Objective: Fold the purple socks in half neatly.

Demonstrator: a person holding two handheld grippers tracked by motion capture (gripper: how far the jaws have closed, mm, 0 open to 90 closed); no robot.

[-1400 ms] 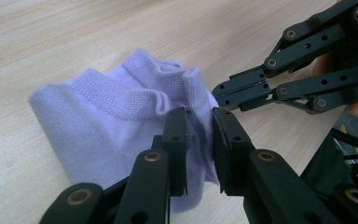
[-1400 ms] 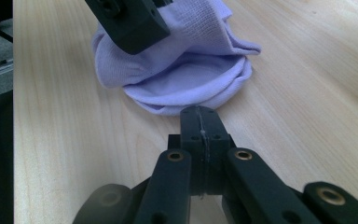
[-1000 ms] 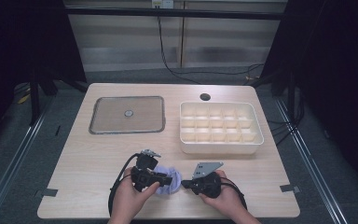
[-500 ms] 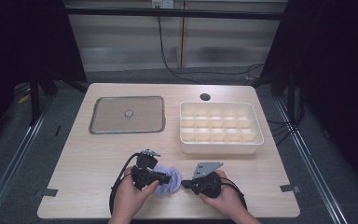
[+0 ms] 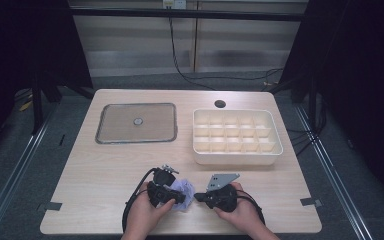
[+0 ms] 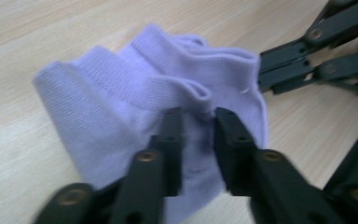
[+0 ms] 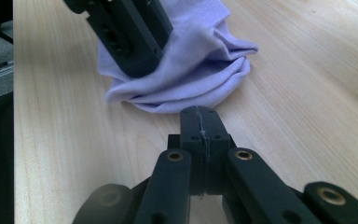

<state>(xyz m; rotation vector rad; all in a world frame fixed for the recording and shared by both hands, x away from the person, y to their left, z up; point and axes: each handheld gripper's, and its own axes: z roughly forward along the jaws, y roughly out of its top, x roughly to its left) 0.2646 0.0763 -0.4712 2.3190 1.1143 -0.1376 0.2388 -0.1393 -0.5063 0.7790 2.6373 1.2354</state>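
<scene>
A crumpled lilac sock [image 5: 185, 189] [image 6: 112, 107] [image 7: 200, 70] lies on the wooden table near its front edge, between my two hands. My left gripper [image 5: 178, 196] [image 6: 198, 116] reaches into it from the left. Its jaws have just been closing and now pinch a raised fold of the fabric between their tips. In the right gripper view the left gripper [image 7: 130, 32] comes down onto the sock from above. My right gripper [image 5: 198, 197] [image 7: 200, 112] rests just right of the sock, jaws pressed together with nothing in them. Its tips [image 6: 262, 77] nearly touch the sock's edge.
A cream tray [image 5: 237, 157] divided into several small cells stands at the back right. A flat grey square tray [image 5: 120, 127] lies at the back left. A small dark hole [image 5: 220, 104] marks the table's far edge. Dark floor and rails surround the table.
My left gripper has sunk a little onto the sock and its jaws have narrowed on the fabric. The right gripper has not moved.
</scene>
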